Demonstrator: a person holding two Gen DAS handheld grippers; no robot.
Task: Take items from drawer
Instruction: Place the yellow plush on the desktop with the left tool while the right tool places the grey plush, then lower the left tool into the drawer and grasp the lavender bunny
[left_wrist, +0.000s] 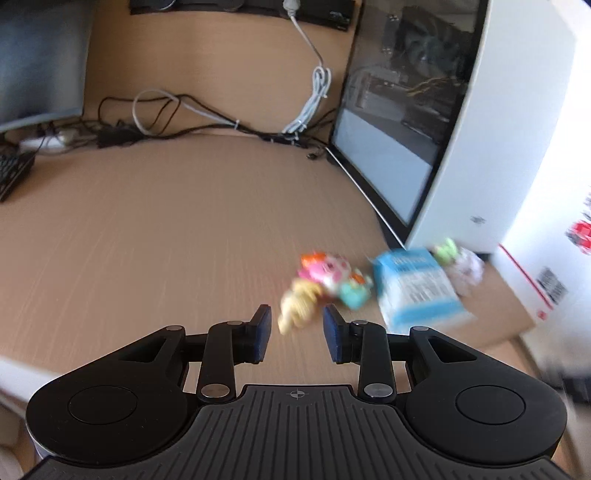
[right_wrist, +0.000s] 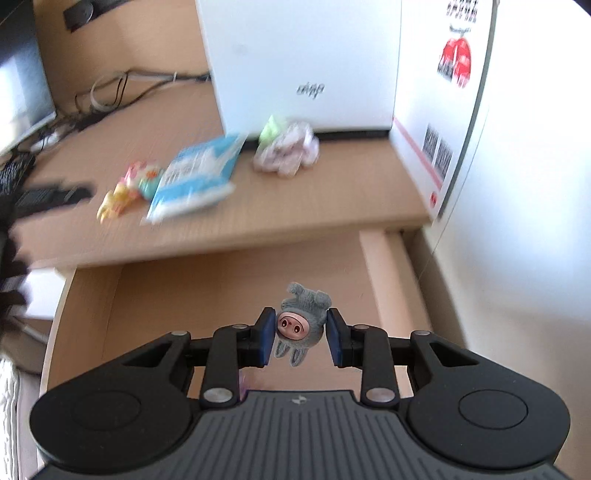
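Motion blur smears the toys (left_wrist: 325, 284) and the blue packet (left_wrist: 417, 291) on the desk (left_wrist: 166, 240). Only the right wrist view shows the open drawer (right_wrist: 221, 291), above which the right gripper (right_wrist: 300, 334) pinches a grey bunny figure (right_wrist: 299, 326). The left gripper (left_wrist: 296, 334) stands partly open, empty

The right gripper (right_wrist: 300, 334) clamps a grey plush figure (right_wrist: 298, 326) over the open drawer (right_wrist: 207, 291). On the desk (right_wrist: 332, 199), near its front edge, lie a blue-white packet (right_wrist: 195, 177) and, apparently, small blurred toys (right_wrist: 129, 188).
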